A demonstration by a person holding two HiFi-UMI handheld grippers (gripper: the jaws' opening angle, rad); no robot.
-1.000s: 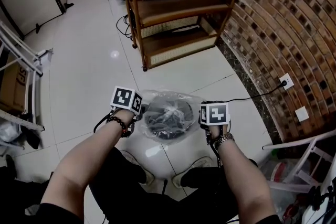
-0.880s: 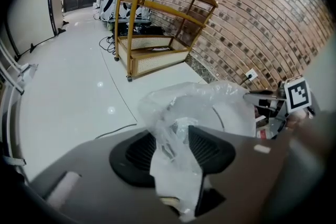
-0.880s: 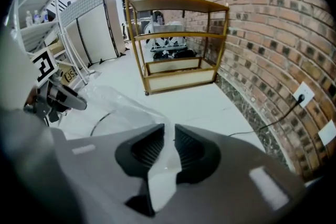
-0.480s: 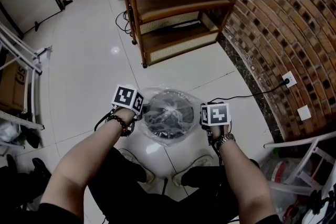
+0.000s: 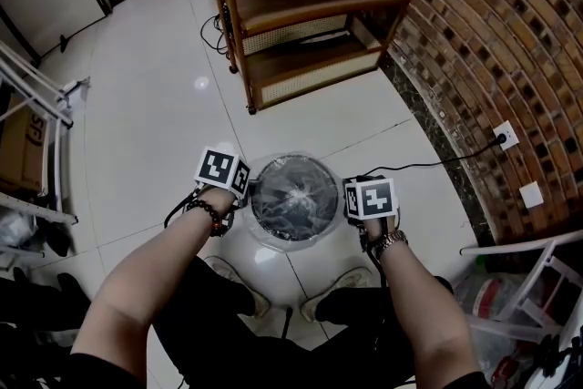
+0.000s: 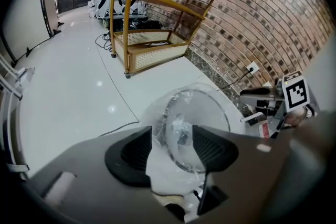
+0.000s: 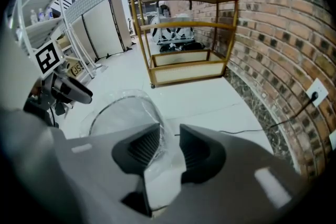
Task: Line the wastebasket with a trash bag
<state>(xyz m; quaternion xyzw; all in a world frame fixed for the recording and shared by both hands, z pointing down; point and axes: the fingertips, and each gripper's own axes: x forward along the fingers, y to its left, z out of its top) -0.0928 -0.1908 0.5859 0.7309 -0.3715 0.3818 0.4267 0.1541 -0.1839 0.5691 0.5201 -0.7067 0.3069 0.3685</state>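
Note:
A round dark wastebasket [image 5: 293, 196] stands on the white floor between my two grippers. A clear trash bag [image 5: 273, 232] lines it and folds out over the rim. My left gripper [image 5: 248, 189] is at the rim's left side. Its jaws have just been opening and stand wide, with the rim [image 6: 210, 102] and bag film [image 6: 176, 128] between them, untouched by the pads. My right gripper [image 5: 349, 200] is at the rim's right side. Its jaws have also just been opening, and bag film [image 7: 160, 144] hangs loose in the gap.
A wooden shelf unit [image 5: 310, 14] stands behind the basket, against a curved brick wall [image 5: 510, 41]. A black cable [image 5: 428, 164] runs from a wall socket [image 5: 504, 136] towards the basket. White racks [image 5: 36, 105] are at the left, a white frame [image 5: 537, 278] at the lower right. My shoes [image 5: 239, 282] are just in front.
The bag's edge, which flared out wide around the basket, now hugs the rim closely. The right gripper has sunk a little beside the basket.

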